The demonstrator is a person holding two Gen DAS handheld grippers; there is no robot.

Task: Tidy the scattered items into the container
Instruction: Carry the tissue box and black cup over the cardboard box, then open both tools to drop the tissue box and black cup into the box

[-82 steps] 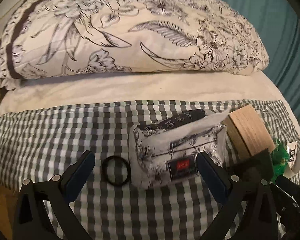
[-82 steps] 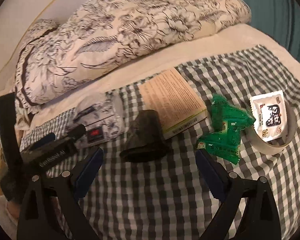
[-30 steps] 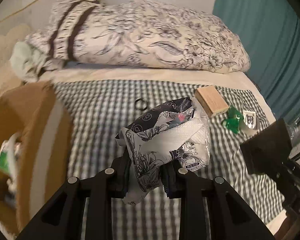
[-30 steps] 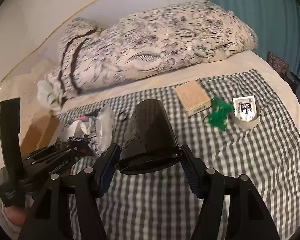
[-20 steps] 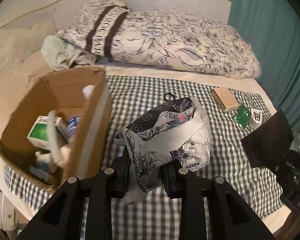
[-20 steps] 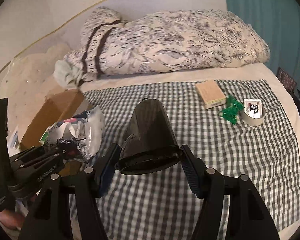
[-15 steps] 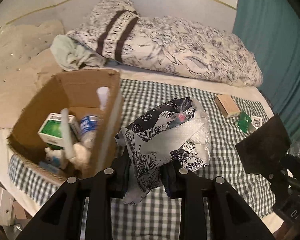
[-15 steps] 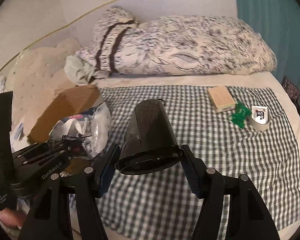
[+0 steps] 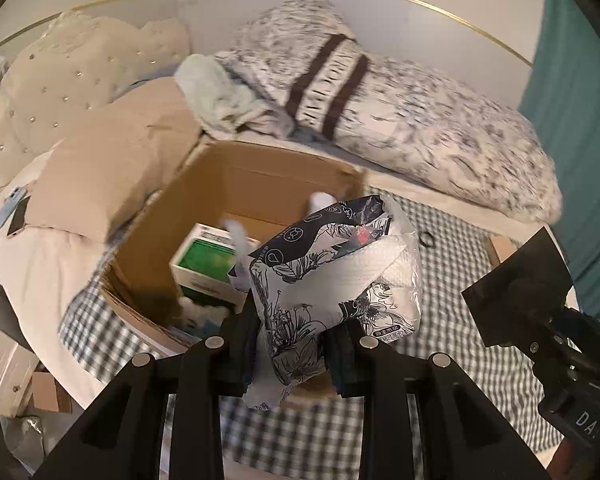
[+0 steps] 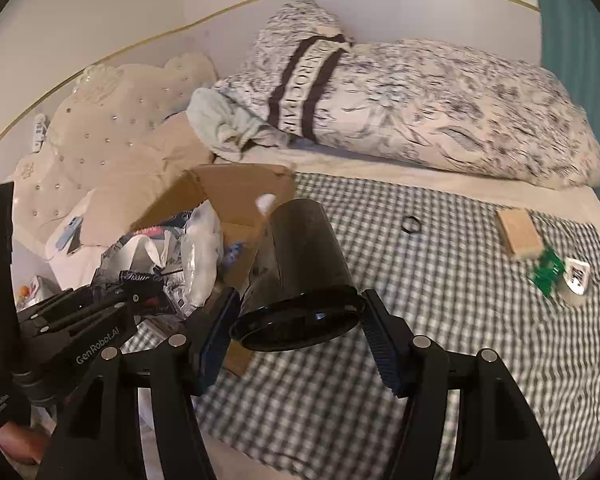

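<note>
My left gripper (image 9: 292, 356) is shut on a floral black-and-white tissue pack (image 9: 332, 276) and holds it above the near right corner of the open cardboard box (image 9: 236, 176). The box holds a green-and-white carton (image 9: 204, 260) and other small items. My right gripper (image 10: 296, 340) is shut on a black cup (image 10: 300, 268), held over the checked cloth just right of the box (image 10: 236, 188). The tissue pack also shows in the right wrist view (image 10: 180, 256). A black ring (image 10: 411, 225), a tan box (image 10: 518, 232), green packets (image 10: 546, 270) and a tape roll with a sachet (image 10: 576, 280) lie on the cloth.
A floral pillow (image 10: 420, 108) and a pale green cloth (image 10: 220, 120) lie behind the box. A beige cushion (image 9: 112, 160) and a phone (image 9: 14, 212) sit to the left. A teal curtain (image 9: 576, 120) hangs at the right. The checked cloth (image 10: 460, 340) covers the bed.
Both grippers closed on their items, lifted them and carried them left. The cardboard box has come into view and now lies under the tissue pack.
</note>
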